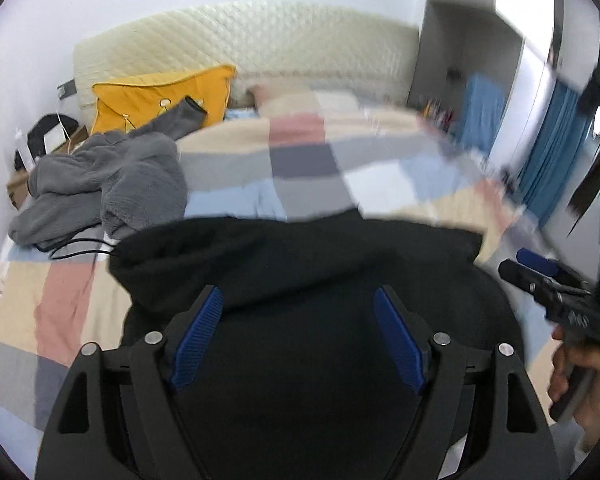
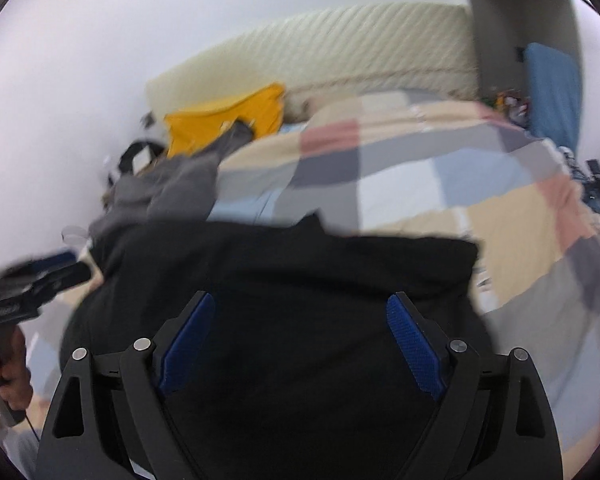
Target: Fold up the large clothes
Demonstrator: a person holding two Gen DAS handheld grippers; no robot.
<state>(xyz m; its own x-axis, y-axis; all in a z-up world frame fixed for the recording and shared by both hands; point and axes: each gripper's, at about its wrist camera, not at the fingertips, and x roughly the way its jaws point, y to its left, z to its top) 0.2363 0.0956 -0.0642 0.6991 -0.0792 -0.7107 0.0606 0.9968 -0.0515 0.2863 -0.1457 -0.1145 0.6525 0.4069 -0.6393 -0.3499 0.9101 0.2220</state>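
Bedroom, white walls. A bed with a checked cover (image 1: 300, 168) in beige, grey, pink and pale blue fills the ground ahead of both grippers; a cream quilted headboard (image 1: 260, 40) stands at its far end. A yellow pillow (image 1: 156, 94) leans far-left, with a crumpled grey fleece garment (image 1: 112, 184) in front of it. Blue curtain (image 1: 556, 148) far right.

The black garment (image 1: 300, 256) lies on the cover directly under and ahead of the left gripper (image 1: 298, 336), long axis running crosswise to the fingers, its folded far edge facing the headboard. Near part is cut off behind the gripper body; no seams or sleeves can be made out in the black.

Left gripper spread wide, nothing pinched. Right gripper (image 2: 300, 338) likewise spread, pads clear of the cloth. Both views smeared by motion, the right more so. Each gripper shows at the other's side, handle in a hand (image 1: 580, 384).
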